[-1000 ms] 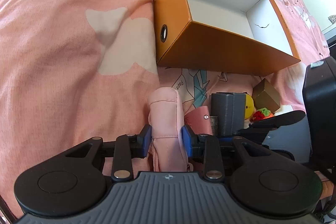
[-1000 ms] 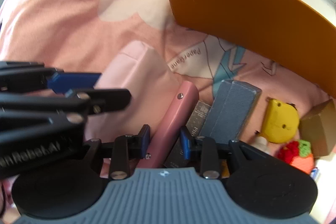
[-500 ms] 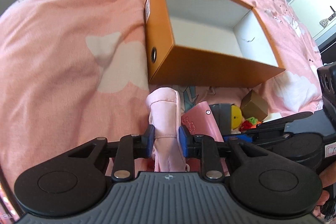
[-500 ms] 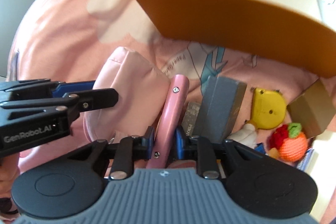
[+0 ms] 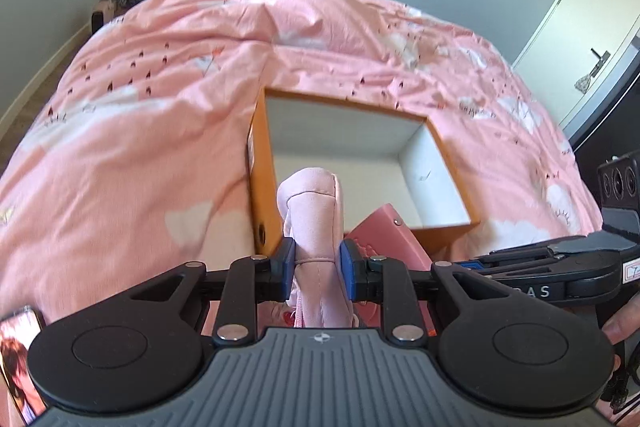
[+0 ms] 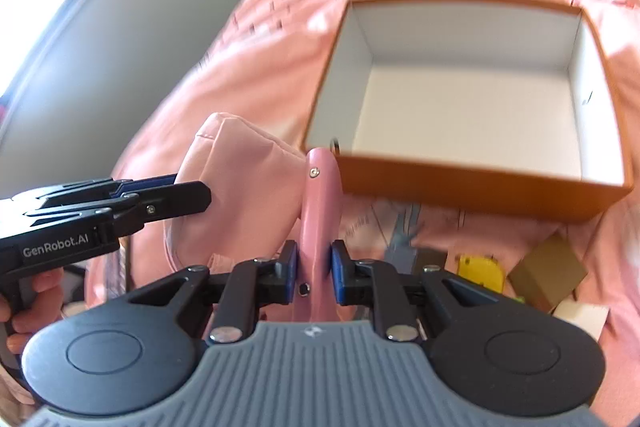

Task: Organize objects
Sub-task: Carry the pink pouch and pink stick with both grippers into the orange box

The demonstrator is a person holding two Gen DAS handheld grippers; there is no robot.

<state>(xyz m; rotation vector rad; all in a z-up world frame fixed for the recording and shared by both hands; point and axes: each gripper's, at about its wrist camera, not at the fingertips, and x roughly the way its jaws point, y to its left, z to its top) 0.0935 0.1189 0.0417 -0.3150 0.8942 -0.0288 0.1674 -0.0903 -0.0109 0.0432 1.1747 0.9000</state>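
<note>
1. Your left gripper (image 5: pixel 316 269) is clamped on a soft pale-pink fabric pouch (image 5: pixel 314 211), its blue pads pressing the stitched sides; the pouch stands up out of the jaws, in front of the box's near left corner.
2. Your right gripper (image 6: pixel 314 271) has just been closing, with a slim pink wallet (image 6: pixel 318 211) between the pads; they now pinch it edge-on, with a small metal stud near its far end.
3. The orange box (image 6: pixel 480 187), white inside, sits open on the pink bedspread (image 5: pixel 140 131).
4. A yellow item (image 6: pixel 478 269) and a brown carton (image 6: pixel 550 273) lie on the bed near the box's front.
5. Both grippers tilt downward, side by side; your left hand (image 6: pixel 32 303) shows gripping its handle.
</note>
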